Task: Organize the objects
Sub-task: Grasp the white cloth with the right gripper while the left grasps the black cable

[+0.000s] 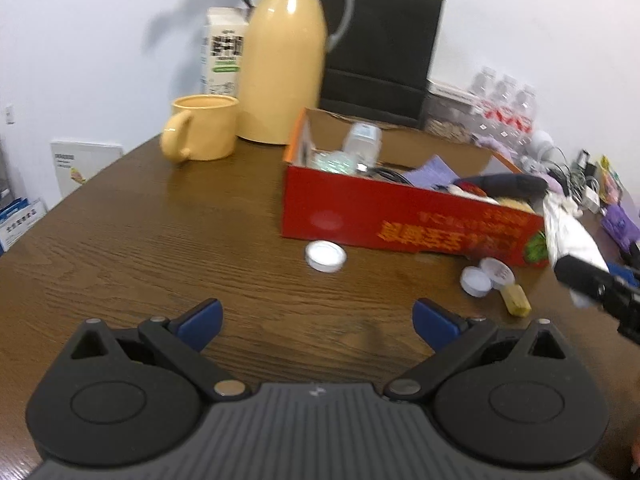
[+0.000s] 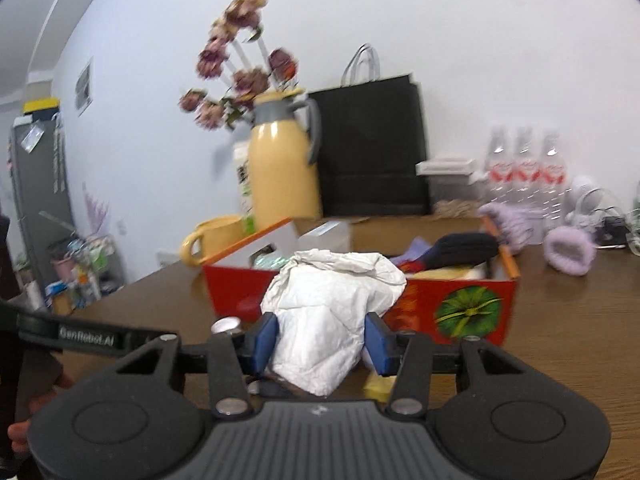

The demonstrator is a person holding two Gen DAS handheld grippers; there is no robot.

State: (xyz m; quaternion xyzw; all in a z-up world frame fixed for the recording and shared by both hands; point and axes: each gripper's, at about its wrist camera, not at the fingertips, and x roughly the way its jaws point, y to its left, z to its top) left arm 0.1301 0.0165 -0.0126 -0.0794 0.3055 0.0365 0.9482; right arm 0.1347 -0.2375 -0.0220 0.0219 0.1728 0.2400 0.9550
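Observation:
My right gripper (image 2: 320,340) is shut on a crumpled white paper bag (image 2: 332,300) and holds it above the table just in front of the red cardboard box (image 2: 460,312). In the left wrist view the bag (image 1: 568,228) and the right gripper (image 1: 592,280) show at the far right by the box's corner. My left gripper (image 1: 316,320) is open and empty above the wooden table (image 1: 160,240). A white lid (image 1: 325,256) lies in front of the red box (image 1: 400,224). A small open white jar (image 1: 484,276) and a yellow block (image 1: 518,300) lie further right.
A yellow mug (image 1: 200,128), a yellow thermos jug (image 1: 284,64), a milk carton (image 1: 222,52) and a black paper bag (image 1: 384,60) stand behind the box. Water bottles (image 2: 524,176), purple fluffy items (image 2: 568,252) and cables sit at the right. The box holds several items.

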